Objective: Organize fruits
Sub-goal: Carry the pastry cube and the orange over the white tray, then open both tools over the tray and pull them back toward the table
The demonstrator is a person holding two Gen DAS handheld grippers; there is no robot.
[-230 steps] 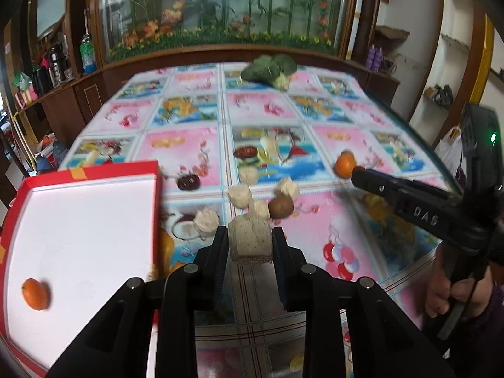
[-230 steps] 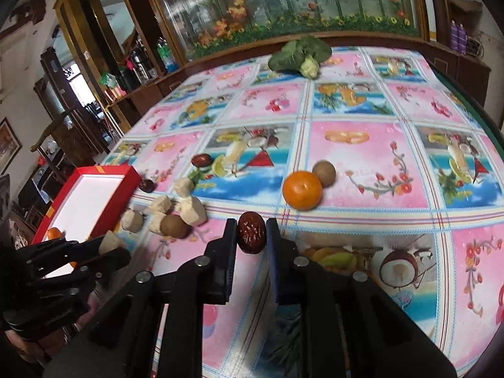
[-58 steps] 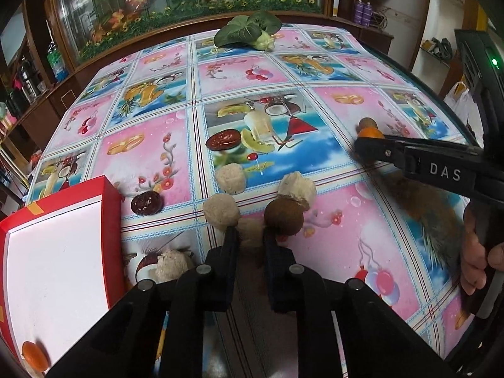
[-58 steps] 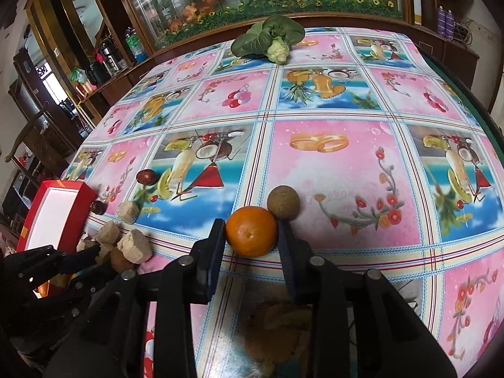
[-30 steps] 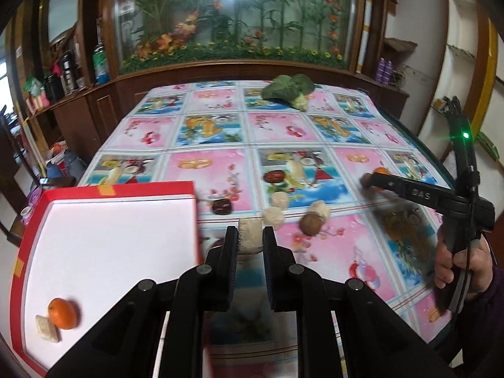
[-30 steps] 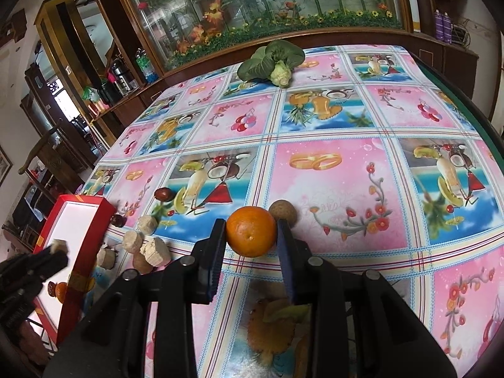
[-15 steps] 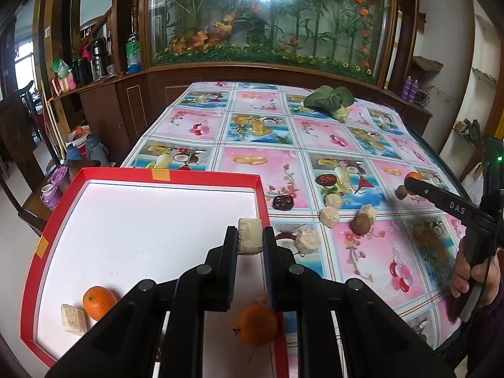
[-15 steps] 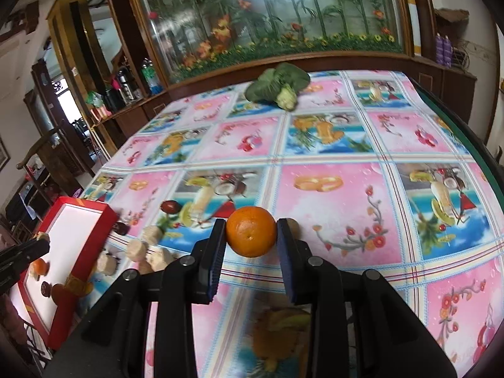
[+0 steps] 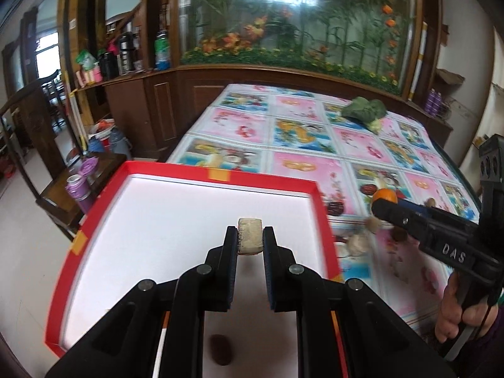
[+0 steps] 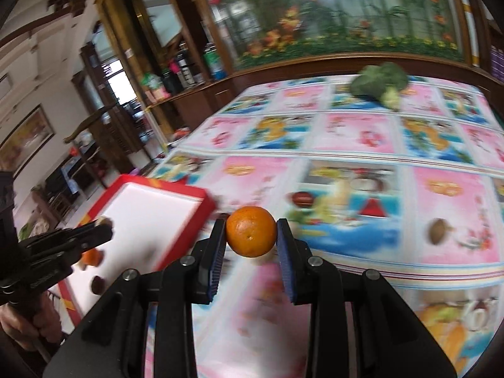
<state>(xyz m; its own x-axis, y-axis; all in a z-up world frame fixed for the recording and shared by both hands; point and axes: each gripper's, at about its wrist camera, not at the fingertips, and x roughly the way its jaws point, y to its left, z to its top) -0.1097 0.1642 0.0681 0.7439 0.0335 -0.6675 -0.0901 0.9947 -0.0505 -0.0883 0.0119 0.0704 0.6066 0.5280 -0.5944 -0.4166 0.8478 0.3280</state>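
My left gripper (image 9: 249, 242) clamps a pale beige chunk (image 9: 249, 235) above the white floor of the red tray (image 9: 201, 174); its long axis runs away from me, blunt end pointing far. My right gripper (image 10: 251, 232) grips an orange (image 10: 251, 231) over the tablecloth (image 10: 362, 132), just right of the tray, navel facing me.

The right gripper (image 10: 251, 232) squeezes an orange (image 10: 251, 231) between its fingers. To its left sits a red box (image 10: 186, 238). A brown fruit (image 10: 437, 231) lies to its right.
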